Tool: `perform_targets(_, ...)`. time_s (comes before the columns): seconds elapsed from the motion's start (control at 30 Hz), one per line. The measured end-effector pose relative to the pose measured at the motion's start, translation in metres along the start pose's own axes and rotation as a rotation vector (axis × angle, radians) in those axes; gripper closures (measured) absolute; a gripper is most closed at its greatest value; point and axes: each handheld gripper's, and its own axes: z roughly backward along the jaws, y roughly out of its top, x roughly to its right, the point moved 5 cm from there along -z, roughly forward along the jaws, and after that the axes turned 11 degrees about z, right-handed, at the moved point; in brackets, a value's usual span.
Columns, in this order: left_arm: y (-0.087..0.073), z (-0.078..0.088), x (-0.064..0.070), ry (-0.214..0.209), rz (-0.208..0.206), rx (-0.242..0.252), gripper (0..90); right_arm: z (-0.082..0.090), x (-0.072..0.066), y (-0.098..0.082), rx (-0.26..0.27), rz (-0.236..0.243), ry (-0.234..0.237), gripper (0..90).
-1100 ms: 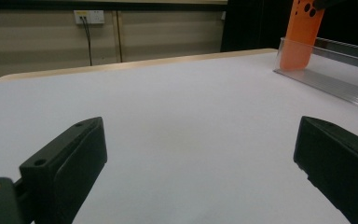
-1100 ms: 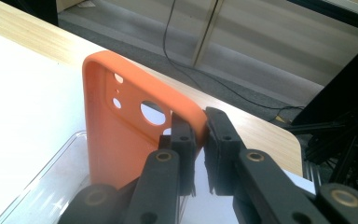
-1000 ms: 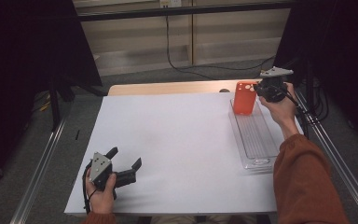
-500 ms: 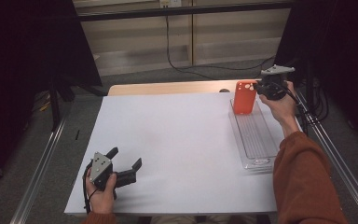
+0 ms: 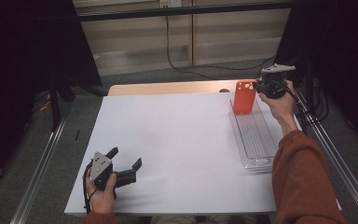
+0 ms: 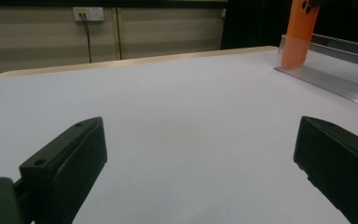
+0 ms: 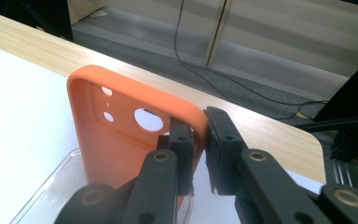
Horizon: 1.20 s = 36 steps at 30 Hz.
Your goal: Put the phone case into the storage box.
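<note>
1. At the far end of the clear ribbed plastic tray [image 5: 254, 140], the orange soft phone case [image 5: 244, 96] stands upright, pinched at one edge by the right tool [image 7: 200, 140].
2. Risk: the thin edge grip lets the case twist, slip or topple.
3. Left tool [image 5: 126, 164]: spread, empty, low over the white counter [image 5: 177, 140].

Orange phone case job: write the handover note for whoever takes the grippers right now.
Right gripper: shut on the orange phone case, fingers pinching its upper corner rim.
Left gripper: open, holding nothing, low over the white table near the front left.
Case: upright, its lower end inside the far end of the clear tray along the table's right side.
Done: case gripped and brought to the tray.
Left: probably lay it in and release.
</note>
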Motion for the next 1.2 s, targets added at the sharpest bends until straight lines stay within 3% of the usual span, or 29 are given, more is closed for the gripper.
perform_targets(0.2,0.0001,0.0000,-0.0004,-0.001,-0.005,-0.003,2.7,0.0002,0.0004,-0.0001,0.000,-0.006,0.000,79.1)
perform_targets(0.77,0.0003,0.0004,-0.0007,-0.001,-0.004,-0.002,2.7,0.0031,0.0035,-0.0035,-0.010,-0.050,-0.003,63.3)
perform_targets(1.07,0.0006,0.0009,-0.0008,0.000,-0.003,0.001,2.7,0.0054,0.0027,-0.0035,-0.003,-0.074,0.006,50.3)
perform_targets(1.2,0.0008,0.0014,-0.0013,0.001,0.001,0.004,2.7,0.0070,0.0025,-0.0032,0.003,-0.091,0.016,39.6)
